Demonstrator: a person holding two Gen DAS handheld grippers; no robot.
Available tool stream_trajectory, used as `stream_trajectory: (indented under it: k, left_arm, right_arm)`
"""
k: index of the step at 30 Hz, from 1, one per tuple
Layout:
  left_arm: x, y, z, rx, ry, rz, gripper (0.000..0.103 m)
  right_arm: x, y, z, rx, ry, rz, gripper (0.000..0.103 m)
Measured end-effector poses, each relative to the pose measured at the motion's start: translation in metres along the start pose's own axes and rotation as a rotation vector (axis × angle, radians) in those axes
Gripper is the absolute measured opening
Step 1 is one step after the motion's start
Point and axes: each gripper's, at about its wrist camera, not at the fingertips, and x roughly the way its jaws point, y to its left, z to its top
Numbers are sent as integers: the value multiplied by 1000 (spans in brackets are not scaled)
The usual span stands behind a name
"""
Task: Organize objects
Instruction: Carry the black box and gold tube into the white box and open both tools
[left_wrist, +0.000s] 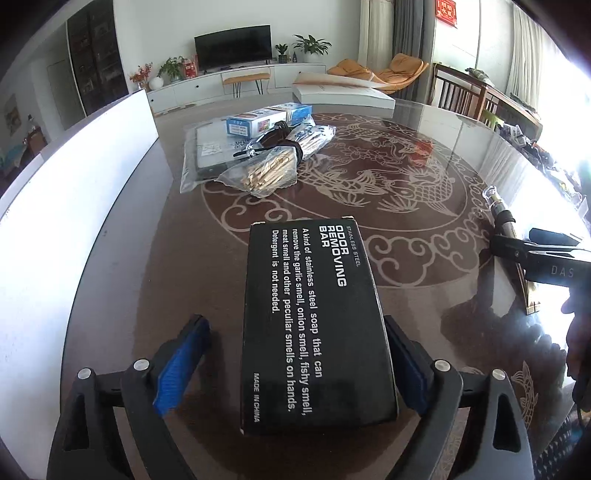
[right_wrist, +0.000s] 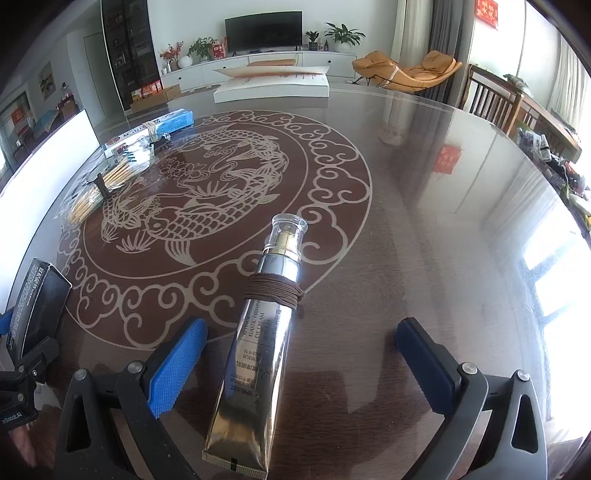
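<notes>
Each black gripper (right_wrist: 299, 363) has blue ridged pads (right_wrist: 173, 365), silver screws (right_wrist: 135, 366).

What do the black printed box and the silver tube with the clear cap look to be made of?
Black printed box: likely matte cardboard, with folded edges and flat white lettering. Silver tube with clear cap: mirror-glossy, probably foil-laminated plastic, with a crimped flat end; the cap looks like clear hard plastic over a gold collar.

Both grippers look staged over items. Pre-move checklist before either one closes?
1. Black box between left gripper jaws: ok.
2. Left pads pressing the box: not ok, a gap shows on the left side.
3. Silver tube between right gripper jaws: ok.
4. Right jaws clear of the tube: ok, wide gaps on both sides.
5. Cord wrapped around the tube, secure: cannot tell.
6. Bagged items away from both grippers: ok.
</notes>
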Motion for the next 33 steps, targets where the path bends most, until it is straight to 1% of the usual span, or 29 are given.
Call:
stream_trajectory:
  k: [1, 2, 3, 4, 5, 6, 7, 8, 10, 12, 13, 15, 17, 20, 22, 24, 25, 27, 29, 30, 32, 33]
  left_arm:
    - [2, 2, 3, -4, -3, -5, 90]
    - [4, 4, 6, -7, -12, -16, 84]
    - [5, 4, 8, -3, -23, -28, 60]
    - [4, 3, 10, 11, -38, 1, 57]
    - [4, 3, 12, 13, -44, 2, 57]
    - [0, 7, 10, -10, -50, -33, 57]
    - [-7, 13, 7, -41, -61, -58, 57]
    - [-16, 18, 5, -67, -78, -63, 57]
    - [-40, 31, -1, -116, -126, -75, 57]
    - [-72, 49, -8, -182, -187, -92, 57]
    - [-89, 60, -10, -211, -220, -88, 57]
    - [-123, 83, -15, -251, -289, -57, 57]
    - [-153, 110, -18, -289, -352, -5, 57]
    - [-188, 156, -18, -339, -407, 63, 57]
    - [-202, 190, -18, -375, -412, 121, 57]
    - [-208, 223, -20, -396, -406, 192, 57]
    - [-207, 238, -20, -400, -387, 238, 57]
    - [-199, 265, -23, -405, -347, 296, 57]
    - [-185, 289, -27, -410, -290, 333, 57]
    - [-178, 300, -28, -419, -260, 347, 58]
    - [-161, 318, -29, -440, -198, 364, 59]
    - [-154, 325, -29, -448, -176, 364, 62]
  right_arm:
    - [-1, 3, 3, -12, 7, 14, 78]
    - [-4, 8, 6, -36, 5, 16, 52]
    - [-5, 13, 9, -60, 11, 23, 36]
    - [-7, 17, 11, -69, 26, 18, 26]
    - [-7, 20, 13, -70, 47, 10, 25]
    - [-8, 22, 13, -72, 64, 11, 25]
    - [-10, 24, 11, -69, 71, 30, 25]
    - [-15, 26, 10, -63, 70, 52, 25]
    - [-30, 33, 9, -59, 44, 109, 25]
    - [-50, 47, 12, -57, 4, 191, 25]
    - [-62, 56, 15, -66, -23, 232, 25]
    - [-87, 83, 22, -104, -82, 298, 25]
    - [-112, 114, 32, -148, -141, 372, 25]
    - [-147, 171, 49, -236, -219, 478, 25]
    - [-164, 213, 61, -293, -249, 553, 25]
    - [-177, 252, 71, -343, -252, 628, 25]
    - [-179, 271, 75, -362, -241, 668, 25]
    - [-176, 308, 83, -389, -175, 744, 26]
    - [-162, 343, 88, -391, -80, 805, 26]
    - [-153, 360, 88, -399, -36, 823, 26]
    - [-128, 393, 87, -408, 45, 827, 27]
    - [-114, 405, 85, -392, 84, 837, 28]
